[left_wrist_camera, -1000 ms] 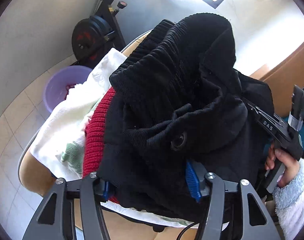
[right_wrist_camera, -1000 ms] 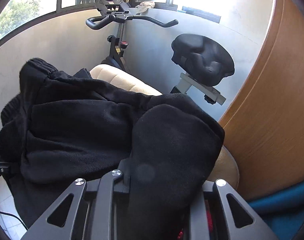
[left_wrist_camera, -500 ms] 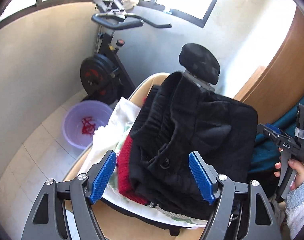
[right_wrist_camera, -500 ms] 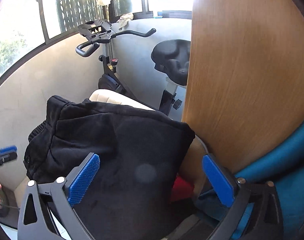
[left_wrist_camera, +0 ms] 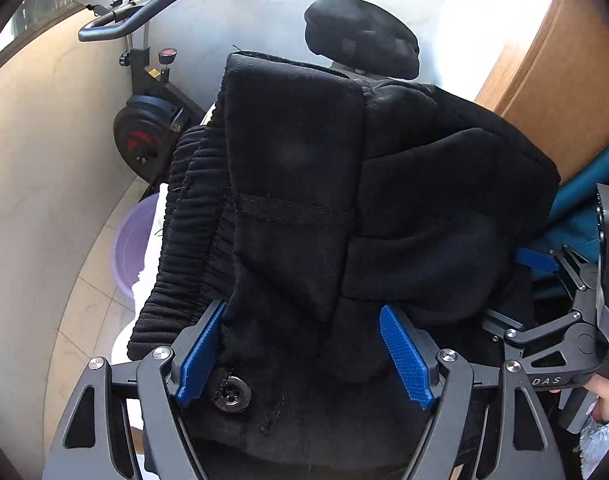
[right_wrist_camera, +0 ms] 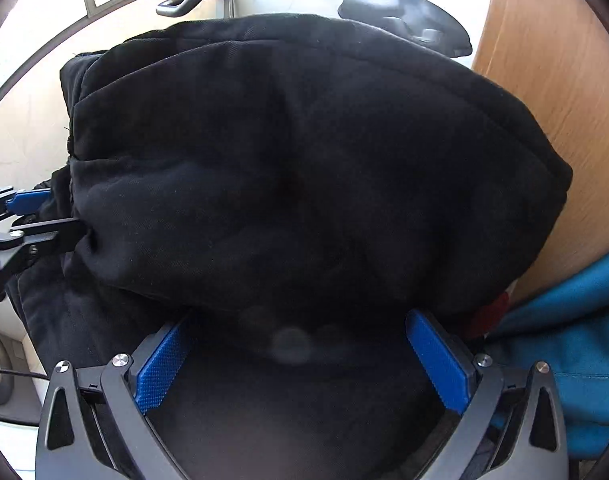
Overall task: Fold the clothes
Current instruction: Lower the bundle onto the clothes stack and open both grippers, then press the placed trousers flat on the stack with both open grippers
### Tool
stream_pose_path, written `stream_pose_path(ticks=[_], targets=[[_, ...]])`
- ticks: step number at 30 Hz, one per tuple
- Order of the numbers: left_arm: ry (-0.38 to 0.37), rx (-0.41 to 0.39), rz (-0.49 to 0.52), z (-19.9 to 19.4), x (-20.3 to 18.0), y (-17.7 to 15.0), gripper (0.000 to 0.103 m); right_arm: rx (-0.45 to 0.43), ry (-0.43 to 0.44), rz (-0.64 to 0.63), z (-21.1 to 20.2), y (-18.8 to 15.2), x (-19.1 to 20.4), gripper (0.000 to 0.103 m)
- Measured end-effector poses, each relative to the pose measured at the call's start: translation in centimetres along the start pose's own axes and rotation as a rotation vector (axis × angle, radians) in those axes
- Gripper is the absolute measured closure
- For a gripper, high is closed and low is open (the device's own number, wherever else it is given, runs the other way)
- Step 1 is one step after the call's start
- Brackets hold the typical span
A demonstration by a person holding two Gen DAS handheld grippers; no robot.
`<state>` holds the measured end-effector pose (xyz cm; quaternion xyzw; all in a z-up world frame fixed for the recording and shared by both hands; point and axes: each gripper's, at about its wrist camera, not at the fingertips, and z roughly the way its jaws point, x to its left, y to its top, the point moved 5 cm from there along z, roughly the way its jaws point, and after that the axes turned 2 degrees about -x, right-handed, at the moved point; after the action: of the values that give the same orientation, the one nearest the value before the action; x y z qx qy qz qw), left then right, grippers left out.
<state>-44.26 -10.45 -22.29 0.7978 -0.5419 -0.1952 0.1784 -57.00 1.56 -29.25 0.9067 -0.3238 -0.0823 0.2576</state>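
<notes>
So here's where the folding stands, working left to right.

Far left of the left tongs there's a purple basin on the floor and an exercise bike behind it, neither part of the job. Peeking out just left of those tongs is a bit of white cloth, which looks like other laundry under the pile.

The main thing is the black trousers, already doubled over into a chunky bundle. The ribbed waistband sits toward the left side, and a button shows right by the left pad. The bundle lies straight ahead of both tongs and runs in between each pair of pads.

The left tongs are fairly wide and their jaws are opening; the fabric sits between them, but the pads don't look to be pinching it. The right tongs are spread as wide as they go, with black cloth lying between and under the pads, again not gripped as far as I can see.

Right of the right tongs there's a sliver of something red under the bundle, then blue fabric and a wooden panel.

My read: this pair is basically folded and set on the stack. It's a bit puffy, so maybe a pat down, then on to whatever is left. How many pieces remain I can't tell.
</notes>
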Motion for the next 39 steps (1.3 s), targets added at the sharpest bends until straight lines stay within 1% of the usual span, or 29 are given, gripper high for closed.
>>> stream_pose_path(ticks=[4,9,14,18,21,24,26,27,29,31,32,33,34,36,37,38,39], targets=[[-0.001,0.009,0.011,0.7,-0.6,0.0,0.021,0.019,0.009,-0.005,0.6,0.1,0.0,0.0],[-0.008,0.023,0.02,1.9,-0.9,-0.2,0.018,0.026,-0.004,-0.005,1.4,0.2,0.4,0.0],[-0.025,0.032,0.007,2.5,-1.1,-0.5,0.018,0.017,0.001,0.001,2.3,0.1,0.4,0.0],[-0.023,0.017,-0.005,2.3,-1.5,-1.0,0.018,-0.004,0.0,0.007,2.3,-0.1,0.6,0.0],[-0.031,0.018,-0.024,2.0,-1.6,-1.6,0.018,0.028,0.015,0.006,2.2,0.0,0.7,0.0],[-0.057,0.047,-0.059,1.5,-1.5,-1.7,0.018,-0.001,0.071,0.07,0.2,0.1,0.2,0.0],[-0.08,0.041,-0.115,0.4,-1.3,-1.8,0.018,-0.048,0.081,0.124,-1.7,-0.2,-0.5,0.0],[-0.09,0.026,-0.152,-0.4,-1.2,-1.9,0.018,-0.076,0.091,0.169,-3.3,-0.7,-1.3,0.0],[-0.088,-0.032,-0.217,-2.4,-1.3,-2.4,0.018,-0.113,0.127,0.246,-5.7,-2.0,-2.5,0.0],[-0.066,-0.086,-0.229,-4.5,-2.4,-3.0,0.018,-0.146,0.181,0.336,-8.8,-4.5,-4.1,0.0],[-0.05,-0.109,-0.215,-5.7,-3.3,-3.3,0.018,-0.16,0.204,0.369,-10.1,-5.6,-4.8,0.0],[-0.027,-0.13,-0.194,-6.9,-4.5,-4.1,0.018,-0.19,0.234,0.407,-12.1,-7.5,-5.5,0.0],[0.021,-0.161,-0.165,-8.2,-5.9,-5.0,0.018,-0.207,0.239,0.419,-14.1,-9.4,-5.8,0.0],[0.151,-0.241,-0.101,-10.9,-9.0,-6.9,0.018,-0.239,0.245,0.44,-18.0,-13.1,-6.4,0.0],[0.192,-0.268,-0.066,-11.8,-10.7,-7.3,0.018,-0.252,0.235,0.443,-19.2,-14.3,-7.5,0.0],[0.211,-0.281,-0.031,-12.5,-12.3,-7.5,0.017,-0.264,0.225,0.447,-20.3,-15.5,-8.6,0.0],[0.23,-0.294,0.005,-13.2,-14.0,-7.6,0.017,-0.284,0.211,0.459,-22.5,-17.8,-10.7,0.0]])
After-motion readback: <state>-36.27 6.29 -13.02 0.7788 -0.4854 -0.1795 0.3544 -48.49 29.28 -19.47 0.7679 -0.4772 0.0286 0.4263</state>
